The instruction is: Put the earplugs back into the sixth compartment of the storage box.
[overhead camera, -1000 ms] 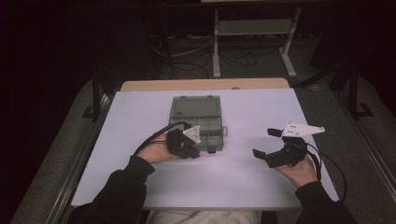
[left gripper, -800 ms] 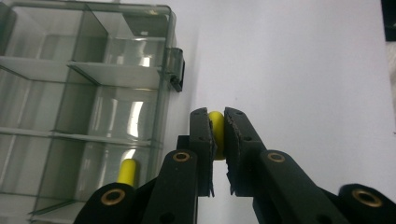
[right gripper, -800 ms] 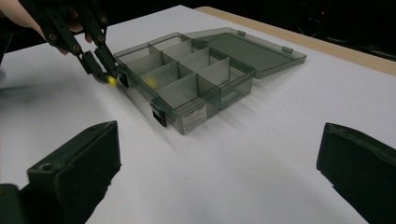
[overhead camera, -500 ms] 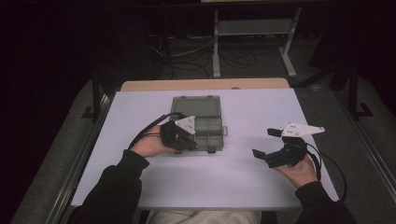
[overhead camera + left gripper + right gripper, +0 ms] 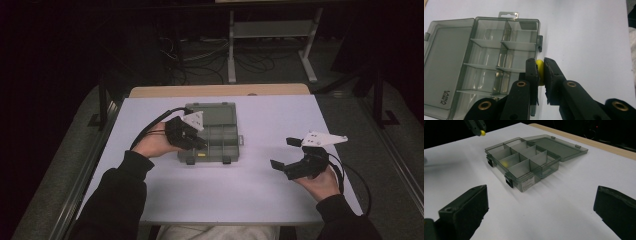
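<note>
**Yellow bead held over the open box**

While the right gripper (image 5: 286, 153) rests on the white table (image 5: 250, 195) with its jaws spread wide and nothing between them, the left gripper (image 5: 540, 70) is closed on a small yellow bead (image 5: 539, 65). In the left gripper view the bead sits pinched between the two black pads near their tips, with part of its round side showing above and between them. Below it lie the near edge of the box and the bare white table just beside that edge, close to one of the box's latches (image 5: 539, 43).

From the high view, the left gripper (image 5: 200, 142) hangs over the left part of the smoky clear plastic box (image 5: 220, 135), which lies on the table a little left of centre. The box's lid (image 5: 556, 145) is swung fully back and lies flat on the table behind the tray. Thin dividers split the tray into a grid of small compartments. In the right gripper view a yellow spot (image 5: 504, 164) shows through the box's near wall in a front compartment, though whether it is a second bead or a reflection cannot be told.

The right gripper is well apart from the box, to its right, held in the person's right hand (image 5: 320, 182).
</note>
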`<state>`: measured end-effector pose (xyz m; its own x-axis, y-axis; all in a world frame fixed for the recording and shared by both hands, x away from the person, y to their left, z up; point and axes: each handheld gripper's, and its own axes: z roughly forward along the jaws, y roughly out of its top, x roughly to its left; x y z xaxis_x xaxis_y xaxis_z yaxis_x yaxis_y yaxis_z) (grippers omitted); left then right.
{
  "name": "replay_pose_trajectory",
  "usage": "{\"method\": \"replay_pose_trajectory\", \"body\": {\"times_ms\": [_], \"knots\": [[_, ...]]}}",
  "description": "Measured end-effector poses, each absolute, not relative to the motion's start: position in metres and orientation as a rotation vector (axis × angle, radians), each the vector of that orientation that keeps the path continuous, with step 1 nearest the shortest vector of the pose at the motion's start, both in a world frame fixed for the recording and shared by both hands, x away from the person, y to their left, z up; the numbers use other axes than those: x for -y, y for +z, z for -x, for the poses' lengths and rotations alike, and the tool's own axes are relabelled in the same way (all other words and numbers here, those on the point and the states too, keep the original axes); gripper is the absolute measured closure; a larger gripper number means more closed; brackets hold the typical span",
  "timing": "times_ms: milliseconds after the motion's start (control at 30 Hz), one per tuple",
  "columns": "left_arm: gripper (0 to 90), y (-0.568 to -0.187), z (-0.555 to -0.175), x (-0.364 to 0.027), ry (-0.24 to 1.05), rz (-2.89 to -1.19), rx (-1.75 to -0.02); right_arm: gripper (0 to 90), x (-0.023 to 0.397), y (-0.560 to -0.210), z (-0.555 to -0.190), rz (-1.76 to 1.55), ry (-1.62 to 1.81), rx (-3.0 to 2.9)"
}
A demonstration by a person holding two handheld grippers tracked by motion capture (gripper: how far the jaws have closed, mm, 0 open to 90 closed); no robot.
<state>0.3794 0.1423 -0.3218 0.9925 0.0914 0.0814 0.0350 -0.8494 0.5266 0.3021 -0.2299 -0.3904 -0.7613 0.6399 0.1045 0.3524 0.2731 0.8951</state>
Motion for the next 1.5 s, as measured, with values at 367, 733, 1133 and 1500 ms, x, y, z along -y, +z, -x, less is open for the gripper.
{"method": "replay_pose_trajectory", "body": {"times_ms": [367, 733, 1133, 1500], "knots": [[82.5, -0.339, -0.401, -0.145, 0.124, -2.619, -0.148, 0.0, 0.230, -0.391, -0.303, -0.910, 1.483, -2.271], [82.4, -0.361, -0.412, -0.144, 0.109, -2.649, -0.194, 0.0, 0.230, -0.391, -0.303, -0.909, 1.483, -2.274], [82.3, -0.382, -0.421, -0.142, 0.086, -2.669, -0.237, 0.0, 0.230, -0.391, -0.303, -0.910, 1.482, -2.277], [79.8, -0.389, -0.422, -0.142, 0.073, -2.677, -0.258, 0.0, 0.230, -0.392, -0.303, -0.910, 1.481, -2.279]]}}
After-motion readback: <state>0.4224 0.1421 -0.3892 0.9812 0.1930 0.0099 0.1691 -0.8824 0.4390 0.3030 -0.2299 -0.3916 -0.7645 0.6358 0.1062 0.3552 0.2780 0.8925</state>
